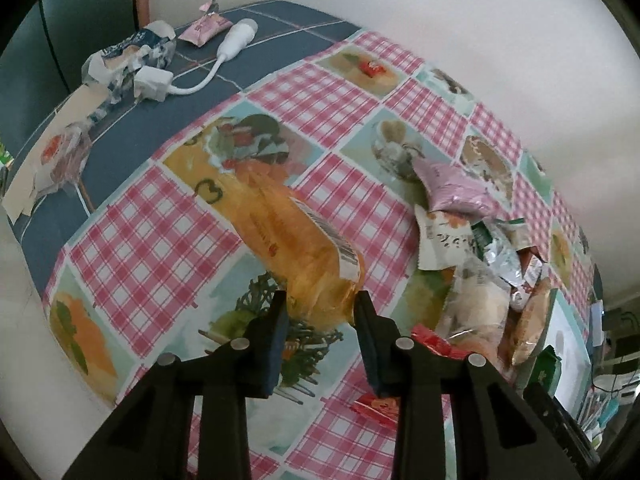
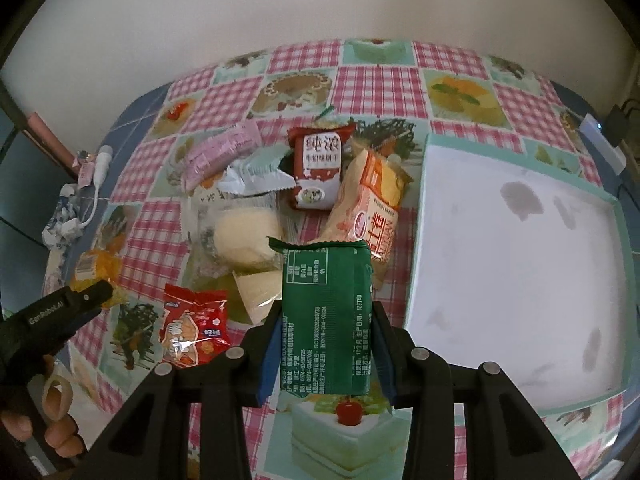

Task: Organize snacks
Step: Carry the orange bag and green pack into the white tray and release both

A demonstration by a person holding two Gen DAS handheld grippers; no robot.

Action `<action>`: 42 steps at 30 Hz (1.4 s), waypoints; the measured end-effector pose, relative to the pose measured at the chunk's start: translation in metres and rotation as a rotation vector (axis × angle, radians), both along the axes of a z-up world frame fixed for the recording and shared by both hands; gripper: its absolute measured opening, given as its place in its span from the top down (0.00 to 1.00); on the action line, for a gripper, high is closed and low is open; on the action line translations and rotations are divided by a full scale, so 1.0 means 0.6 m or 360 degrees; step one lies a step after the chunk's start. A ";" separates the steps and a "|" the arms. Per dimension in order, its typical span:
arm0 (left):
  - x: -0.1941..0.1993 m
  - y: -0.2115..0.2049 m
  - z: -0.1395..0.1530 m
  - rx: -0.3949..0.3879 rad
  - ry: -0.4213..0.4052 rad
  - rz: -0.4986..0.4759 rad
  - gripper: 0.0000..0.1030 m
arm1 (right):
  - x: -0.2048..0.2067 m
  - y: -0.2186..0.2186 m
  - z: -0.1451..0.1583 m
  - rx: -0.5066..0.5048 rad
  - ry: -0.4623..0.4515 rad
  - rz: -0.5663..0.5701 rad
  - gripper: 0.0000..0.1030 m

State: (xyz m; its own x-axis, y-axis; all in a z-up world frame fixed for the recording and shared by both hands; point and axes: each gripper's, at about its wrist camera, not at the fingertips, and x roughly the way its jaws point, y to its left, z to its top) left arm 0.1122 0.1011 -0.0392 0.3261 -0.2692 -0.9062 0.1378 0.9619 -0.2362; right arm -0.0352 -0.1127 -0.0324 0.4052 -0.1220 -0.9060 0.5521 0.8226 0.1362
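My left gripper point(image 1: 320, 308) is shut on the near end of a long orange snack bag point(image 1: 296, 236) that lies across the checked tablecloth; the bag also shows in the right wrist view point(image 2: 96, 266), with the left gripper point(image 2: 86, 292) on it. My right gripper point(image 2: 324, 320) is shut on a green snack packet point(image 2: 326, 320) and holds it upright above the table. A pile of snacks lies behind it: a red-and-white biscuit pack point(image 2: 320, 164), an orange-white pack point(image 2: 370, 208), a pink pack point(image 2: 220, 152), a clear-wrapped bun point(image 2: 244, 236) and a red candy bag point(image 2: 194, 326).
A white tray with a teal rim point(image 2: 516, 264) lies to the right of the pile. At the table's far left lie a white charger with cable point(image 1: 160, 80), crumpled wrappers point(image 1: 128, 56) and a pink pack point(image 1: 206, 28). A small red candy point(image 1: 370, 68) lies far back. A wall stands behind.
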 end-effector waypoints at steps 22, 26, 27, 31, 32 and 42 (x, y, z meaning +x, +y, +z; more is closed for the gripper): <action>0.022 0.023 -0.052 0.0060 0.0159 0.0060 0.34 | 0.010 0.004 -0.073 0.0010 0.0251 0.0032 0.59; 0.033 0.030 -0.050 0.0127 0.0111 0.0098 0.30 | 0.012 0.004 -0.073 0.0013 0.0253 0.0039 0.59; 0.036 0.032 -0.051 0.0124 0.0106 0.0110 0.24 | 0.012 0.004 -0.073 0.0013 0.0254 0.0040 0.59; 0.048 0.039 -0.055 0.0107 0.0102 0.0142 0.22 | 0.016 0.004 -0.075 0.0012 0.0258 0.0044 0.59; 0.050 0.039 -0.056 0.0111 0.0106 0.0144 0.22 | 0.017 0.005 -0.076 0.0008 0.0254 0.0044 0.59; 0.053 0.041 -0.062 0.0179 0.0080 0.0191 0.55 | 0.016 0.005 -0.076 0.0007 0.0254 0.0042 0.59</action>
State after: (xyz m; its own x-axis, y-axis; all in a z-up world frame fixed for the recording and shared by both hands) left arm 0.1442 0.1257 -0.0764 0.3035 -0.1269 -0.9444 0.0109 0.9915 -0.1298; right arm -0.0255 -0.1097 -0.0778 0.2592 -0.1090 -0.9596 0.5453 0.8366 0.0522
